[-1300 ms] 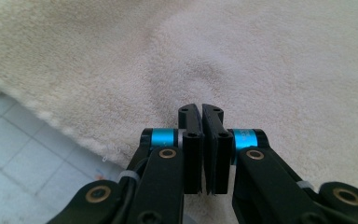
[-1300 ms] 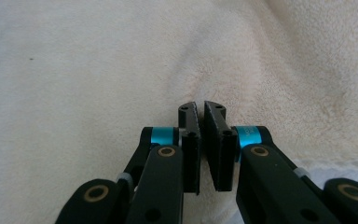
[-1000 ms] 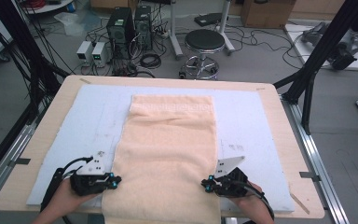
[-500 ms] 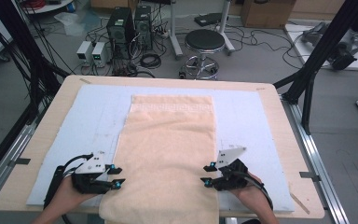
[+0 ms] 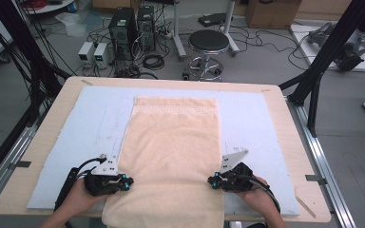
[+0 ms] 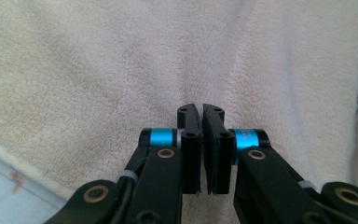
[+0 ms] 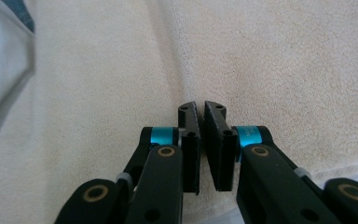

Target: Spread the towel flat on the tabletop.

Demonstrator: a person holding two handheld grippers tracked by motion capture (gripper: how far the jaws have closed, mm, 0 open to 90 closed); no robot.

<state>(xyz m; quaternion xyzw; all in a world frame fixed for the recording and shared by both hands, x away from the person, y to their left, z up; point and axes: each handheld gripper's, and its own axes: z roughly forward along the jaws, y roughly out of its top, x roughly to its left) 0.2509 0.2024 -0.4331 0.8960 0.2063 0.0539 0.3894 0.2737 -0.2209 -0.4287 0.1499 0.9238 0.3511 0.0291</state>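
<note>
A cream towel (image 5: 171, 142) lies lengthwise on a pale blue mat (image 5: 90, 123), its near end hanging over the table's front edge. My left gripper (image 5: 129, 183) lies at the towel's left edge near the front, and my right gripper (image 5: 212, 181) at its right edge; both point inward. Both pairs of jaws have just been closing. In the left gripper view the left gripper (image 6: 201, 109) is shut, its tips against the towel (image 6: 98, 70) where a crease starts. The right gripper (image 7: 202, 107) is shut the same way over the towel (image 7: 284, 60). I see no cloth between the pads.
The mat covers a wooden table (image 5: 285, 118) with a metal rail on its right side. Beyond the far edge stand a round stool (image 5: 209, 42), computer cases (image 5: 133, 28) and loose cables on the floor. Black frame posts rise at both sides.
Both sets of jaws opened half a second ago and are shut again now. The towel's near end has spread wider. Both hands shifted slightly along the towel's edges.
</note>
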